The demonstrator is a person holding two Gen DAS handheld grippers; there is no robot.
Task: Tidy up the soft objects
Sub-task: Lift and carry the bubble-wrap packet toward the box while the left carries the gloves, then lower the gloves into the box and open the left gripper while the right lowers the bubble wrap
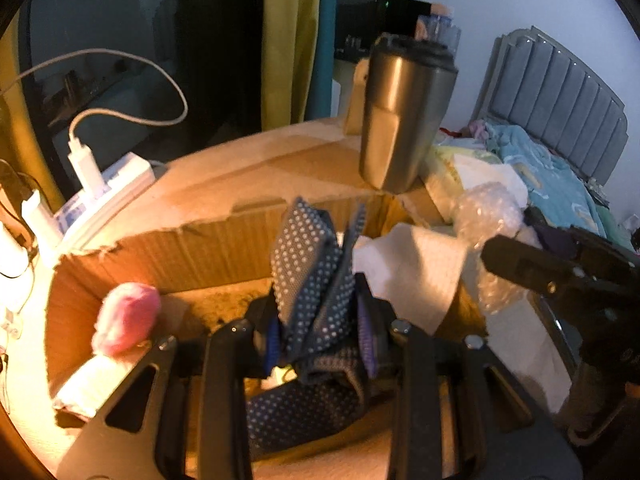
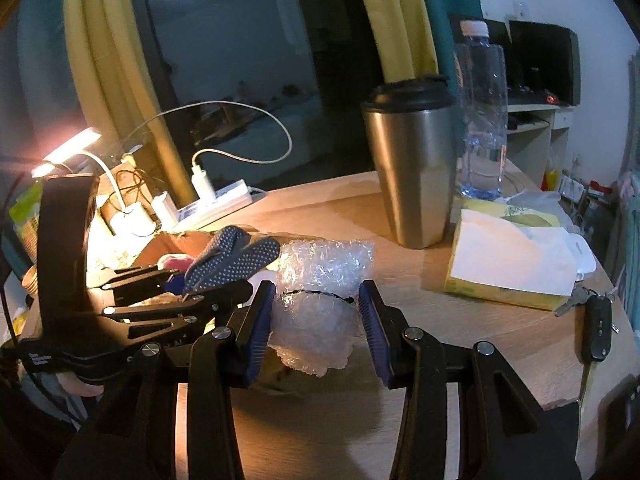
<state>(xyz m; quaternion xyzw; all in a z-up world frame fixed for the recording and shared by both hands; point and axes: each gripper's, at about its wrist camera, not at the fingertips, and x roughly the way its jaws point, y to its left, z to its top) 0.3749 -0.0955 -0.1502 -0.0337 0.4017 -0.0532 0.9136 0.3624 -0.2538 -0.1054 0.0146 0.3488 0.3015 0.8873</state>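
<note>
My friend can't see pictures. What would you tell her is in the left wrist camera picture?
The left gripper, its jaws shut, holds a blue fabric piece with white dots over an open cardboard box. Inside the box lies a fluffy pink thing. A steel tumbler stands behind the box, and the right gripper reaches in from the right beside bubble wrap.

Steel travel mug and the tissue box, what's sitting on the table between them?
Nothing; in the right wrist view bare table separates the mug from the tissue box.
</note>
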